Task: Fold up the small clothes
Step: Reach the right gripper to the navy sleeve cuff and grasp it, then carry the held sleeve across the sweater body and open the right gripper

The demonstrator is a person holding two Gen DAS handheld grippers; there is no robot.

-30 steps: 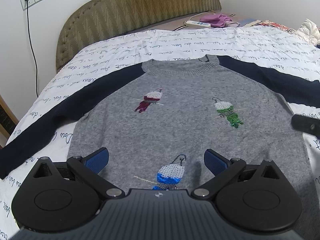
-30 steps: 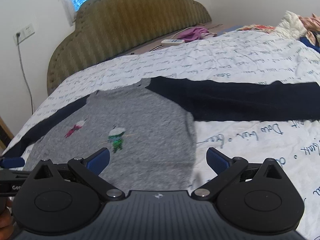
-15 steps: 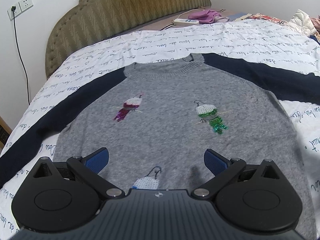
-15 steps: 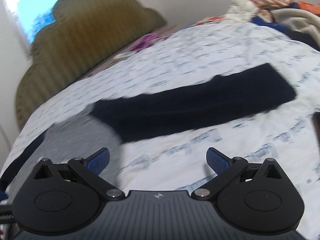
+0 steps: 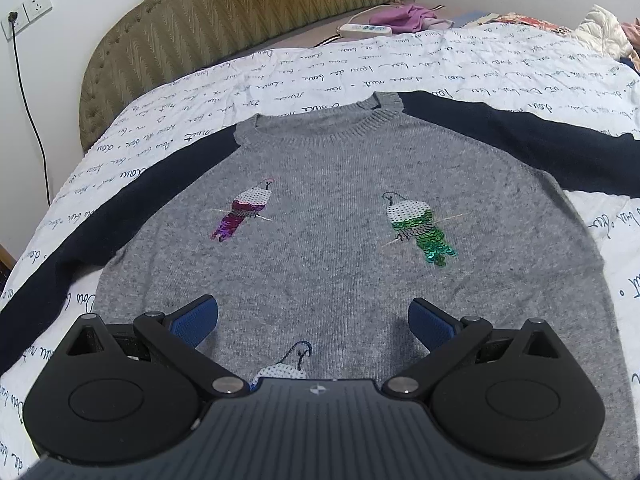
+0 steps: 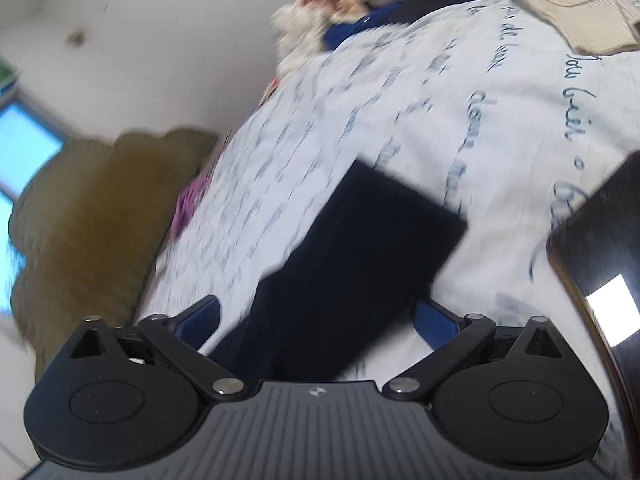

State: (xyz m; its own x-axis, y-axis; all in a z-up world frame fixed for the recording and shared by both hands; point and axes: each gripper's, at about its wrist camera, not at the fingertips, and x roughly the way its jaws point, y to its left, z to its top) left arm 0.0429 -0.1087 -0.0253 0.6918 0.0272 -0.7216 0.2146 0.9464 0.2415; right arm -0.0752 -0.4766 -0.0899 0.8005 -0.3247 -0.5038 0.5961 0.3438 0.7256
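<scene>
1. A grey knit sweater (image 5: 340, 208) with dark navy sleeves lies flat and face up on the bed (image 5: 280, 76), which is covered by a white sheet printed with cursive writing; the collar points toward the olive padded headboard (image 5: 240, 12).
2. The sweater front carries 3 sequinned birds: a purple bird (image 5: 244, 214) on the left, a green bird (image 5: 418, 226) on the right, and a third partly hidden behind the left hand-held gripper (image 5: 313, 322).
3. The left hand-held gripper is released, its 2 blue pads spread wide over the lower part of the sweater body with nothing between them; whether it touches the knit cannot be told.
4. In the right wrist view, which is tilted and motion-blurred, the right hand-held gripper (image 6: 316, 320) is also released, its pads apart on either side of the navy right sleeve (image 6: 360, 260), whose cuff end lies flat on the sheet.
5. Contact between the right pads and the sleeve cannot be told.
6. A dark flat object (image 6: 600, 260) with a bright reflection sits at the right edge of that view.
7. Beyond the sheet lie a white power strip (image 5: 366, 30) and a purple cloth (image 5: 404, 16).
</scene>
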